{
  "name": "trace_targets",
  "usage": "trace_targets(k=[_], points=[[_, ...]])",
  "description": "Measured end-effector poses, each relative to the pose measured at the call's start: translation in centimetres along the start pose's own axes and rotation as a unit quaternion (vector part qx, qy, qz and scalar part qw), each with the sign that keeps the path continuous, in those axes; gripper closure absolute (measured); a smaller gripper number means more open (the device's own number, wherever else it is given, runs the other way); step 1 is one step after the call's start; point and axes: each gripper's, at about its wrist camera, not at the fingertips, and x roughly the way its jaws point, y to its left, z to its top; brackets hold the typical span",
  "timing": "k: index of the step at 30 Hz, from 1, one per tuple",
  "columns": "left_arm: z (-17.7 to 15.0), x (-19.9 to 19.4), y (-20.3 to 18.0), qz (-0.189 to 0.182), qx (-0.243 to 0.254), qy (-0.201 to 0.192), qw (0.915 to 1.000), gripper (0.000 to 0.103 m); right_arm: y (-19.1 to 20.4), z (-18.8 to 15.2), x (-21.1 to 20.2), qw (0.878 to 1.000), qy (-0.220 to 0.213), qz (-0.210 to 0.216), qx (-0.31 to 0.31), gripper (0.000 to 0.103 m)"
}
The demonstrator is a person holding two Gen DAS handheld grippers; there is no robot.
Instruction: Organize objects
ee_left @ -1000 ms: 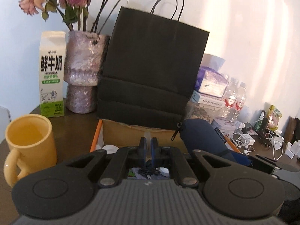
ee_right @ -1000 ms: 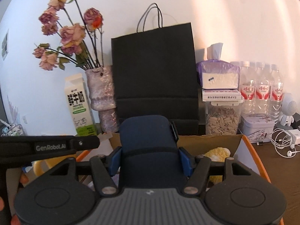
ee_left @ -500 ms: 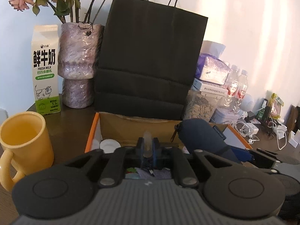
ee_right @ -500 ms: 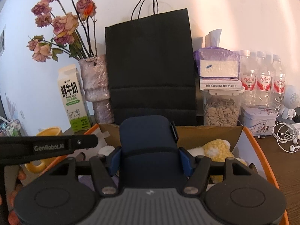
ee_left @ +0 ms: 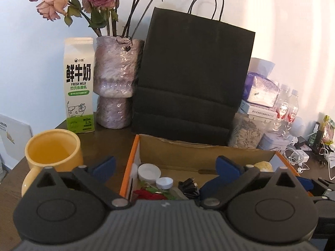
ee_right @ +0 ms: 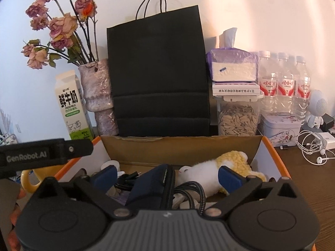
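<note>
- Standing wide apart, the jaws of the right gripper are pressing on nothing; they have just been opening, and the dark blue pouch is lying loose between them.
- The pouch is resting inside the cardboard box, just left of the jaw centreline, at about 6 to 7 o'clock in the right wrist view.
- Its long axis is running along the 12-to-6 line, roughly in line with the fingers, with the zip edge facing up.
- A braided cable is lying against the pouch at its 3 o'clock side, and a plush toy is sitting just beyond the cable at 2 o'clock.
- The left gripper is also standing fully open and holding nothing; its jaws have just been opening over the left part of the box, above two white caps.
- A yellow mug is standing outside the box at 9 o'clock from the left gripper.
- The right gripper is judged the nearer one to the pouch, since it is straddling it.
- Any regrasp is likely calling for a straight closing across the short axis of the pouch, and the cable is risking being caught by the right-hand finger.
</note>
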Motion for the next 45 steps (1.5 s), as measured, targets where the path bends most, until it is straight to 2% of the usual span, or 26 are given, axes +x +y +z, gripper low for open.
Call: trace_targets(k=[7, 17, 27, 32, 39, 45], points=[[-0.1, -3.3, -0.1, -0.014, 0.007, -0.021, 0.9997, 0.000, -0.1, -0.4, -3.0, 1.000, -0.016, -0.011, -0.013, 0.000], [-2.0, -10.6, 0.8, -0.026, -0.006, -0.016, 0.9995, 0.000, 0.0, -2.3, -10.5, 1.000, -0.014, -0.012, -0.006, 0.000], [-5.3, -19.1, 1.3, -0.016, 0.014, 0.013, 0.9997, 0.000, 1.4, -5.3, -20.3, 1.000, -0.020, -0.003, 0.005, 0.000], [-7.1, -22.7, 0.8, -0.012, 0.024, 0.024, 0.9994, 0.000, 2.6, -6.7, -23.9, 1.000, -0.017, 0.003, -0.001, 0.000], [-9.7, -25.9, 0.5, -0.009, 0.028, 0.040, 0.9988, 0.000, 3.7, -8.2, -26.9, 1.000, -0.012, 0.008, -0.008, 0.000], [-11.0, -26.9, 0.4, -0.007, 0.030, 0.047, 0.9984, 0.000, 4.3, -9.0, -27.8, 1.000, -0.005, 0.011, -0.012, 0.000]])
